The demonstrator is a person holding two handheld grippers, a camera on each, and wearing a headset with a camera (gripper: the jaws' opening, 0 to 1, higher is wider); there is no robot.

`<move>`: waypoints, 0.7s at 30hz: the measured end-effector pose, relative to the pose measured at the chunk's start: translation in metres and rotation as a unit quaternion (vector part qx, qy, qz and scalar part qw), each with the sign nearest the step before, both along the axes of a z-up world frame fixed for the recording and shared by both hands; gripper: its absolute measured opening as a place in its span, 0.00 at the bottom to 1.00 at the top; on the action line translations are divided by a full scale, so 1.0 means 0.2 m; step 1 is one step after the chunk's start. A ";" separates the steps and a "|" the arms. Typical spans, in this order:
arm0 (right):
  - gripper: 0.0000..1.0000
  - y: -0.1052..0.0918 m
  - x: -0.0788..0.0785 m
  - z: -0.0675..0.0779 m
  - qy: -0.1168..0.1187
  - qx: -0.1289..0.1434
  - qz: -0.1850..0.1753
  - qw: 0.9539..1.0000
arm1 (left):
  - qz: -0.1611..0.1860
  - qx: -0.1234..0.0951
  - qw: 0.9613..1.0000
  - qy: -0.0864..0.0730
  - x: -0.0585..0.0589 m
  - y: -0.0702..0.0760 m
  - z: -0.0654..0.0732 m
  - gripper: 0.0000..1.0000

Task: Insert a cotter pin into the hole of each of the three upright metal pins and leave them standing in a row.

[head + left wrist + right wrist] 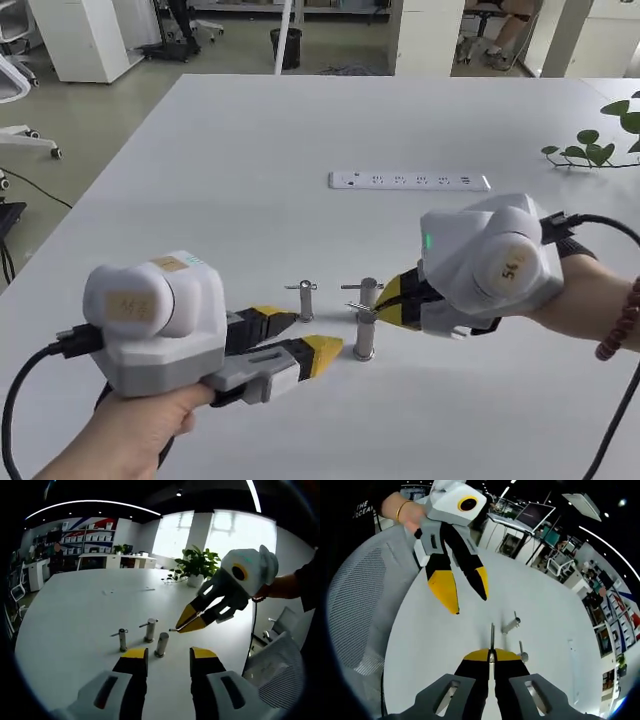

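Three upright metal pins stand close together on the white table (200, 200). The back left pin (306, 300) and the back right pin (368, 291) each carry a cotter pin across the top. The front pin (364, 336) looks bare. My right gripper (385, 300) is shut on a thin cotter pin (492, 637), whose tip (174, 629) hovers just above and beside the front pin (161, 644). My left gripper (305, 335) is open with nothing between its jaws, a little short of the pins (122, 639) on their near left side.
A white power strip (410, 181) lies further back on the table. A trailing plant (598, 150) sits at the right edge. A mesh chair (355, 605) stands beside the table. Cables trail from both grippers.
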State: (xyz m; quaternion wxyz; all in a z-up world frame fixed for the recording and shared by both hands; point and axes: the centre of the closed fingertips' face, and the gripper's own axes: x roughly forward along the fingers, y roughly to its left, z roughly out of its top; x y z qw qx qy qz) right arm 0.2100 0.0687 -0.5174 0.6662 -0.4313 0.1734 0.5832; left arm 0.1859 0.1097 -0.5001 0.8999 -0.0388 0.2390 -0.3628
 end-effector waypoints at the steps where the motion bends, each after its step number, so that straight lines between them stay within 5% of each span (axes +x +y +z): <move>1: 0.00 0.01 -0.01 0.00 -0.001 0.000 0.005 1.000 | -0.001 -0.003 1.000 0.003 0.00 0.00 0.00 0.31; 21: 0.00 0.13 -0.15 0.02 -0.017 0.004 0.063 0.998 | -0.002 -0.056 0.998 0.041 -0.02 -0.06 0.00 0.10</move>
